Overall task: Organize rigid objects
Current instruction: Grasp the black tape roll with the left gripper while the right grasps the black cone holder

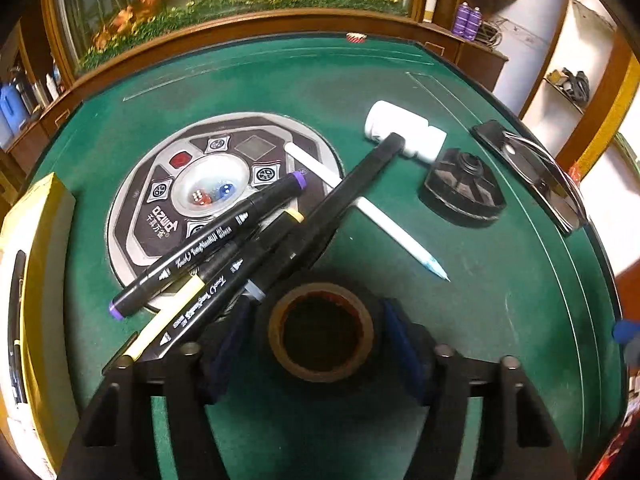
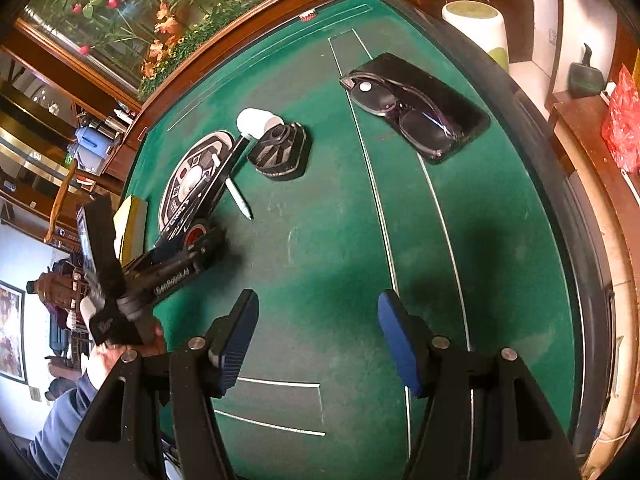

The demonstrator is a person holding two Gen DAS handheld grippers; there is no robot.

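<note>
Green felt table (image 1: 500, 280) bears round tape roll (image 1: 320, 332).

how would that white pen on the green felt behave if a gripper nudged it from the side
The white pen looks slim, round and rigid, so it would probably roll or pivot rather than bend. One end lies under the black markers, which may hold it back. Its smooth barrel could slip between pads.

Right hand-held gripper (image 2: 318, 336) over green worktop (image 2: 500, 240), jaws apart, nothing between.
Glasses (image 2: 400, 110) lie on black case (image 2: 460, 120); white bottle (image 2: 256, 122) touches black cap (image 2: 280, 152).
</note>
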